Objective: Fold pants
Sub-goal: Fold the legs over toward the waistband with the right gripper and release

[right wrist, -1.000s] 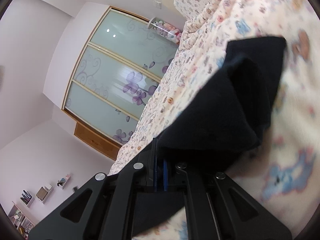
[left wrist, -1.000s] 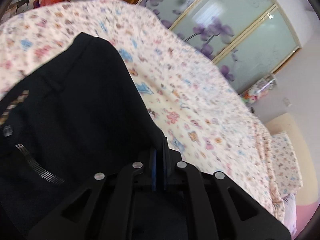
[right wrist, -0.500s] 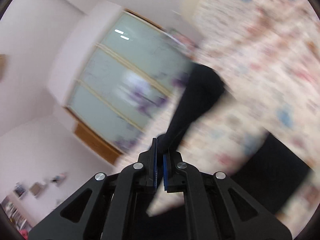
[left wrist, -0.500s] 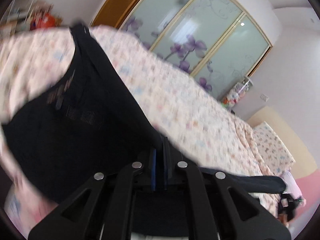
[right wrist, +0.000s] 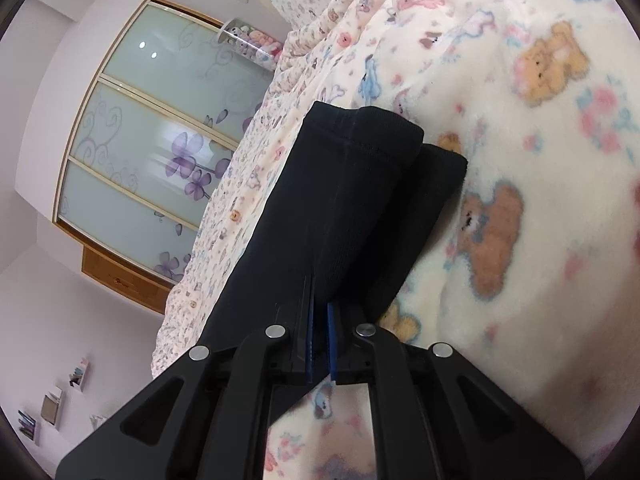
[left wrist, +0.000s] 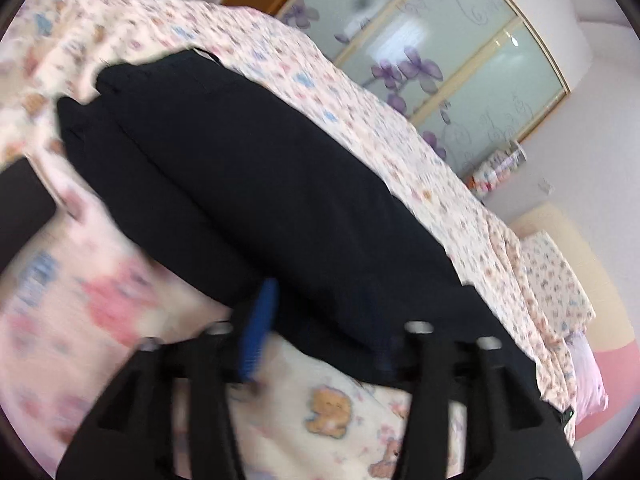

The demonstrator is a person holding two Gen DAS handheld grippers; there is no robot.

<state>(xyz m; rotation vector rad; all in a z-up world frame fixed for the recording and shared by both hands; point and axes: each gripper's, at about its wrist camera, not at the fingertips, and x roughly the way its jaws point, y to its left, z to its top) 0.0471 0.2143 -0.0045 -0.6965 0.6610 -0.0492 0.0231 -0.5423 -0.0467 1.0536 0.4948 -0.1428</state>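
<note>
The black pants [left wrist: 256,184] lie folded lengthwise on the bear-print blanket [left wrist: 100,300], one leg on top of the other. My left gripper [left wrist: 320,320] is open, its blue-padded fingers [left wrist: 258,332] spread either side of the pants' near edge, holding nothing. In the right wrist view the two stacked leg ends [right wrist: 360,184] lie flat on the blanket [right wrist: 540,200]. My right gripper [right wrist: 320,340] is shut on the edge of the pants' upper leg.
The bed runs to a pillow [left wrist: 556,280] and headboard on one side. A sliding wardrobe with purple flower glass [right wrist: 160,152] stands beyond the bed. Wall shelves [right wrist: 52,404] hang farther off. A dark object [left wrist: 20,208] sits at the left edge.
Both grippers swung the pants over and laid them down folded on the blanket. My left gripper has opened and let go; my right gripper still pinches the cloth.
</note>
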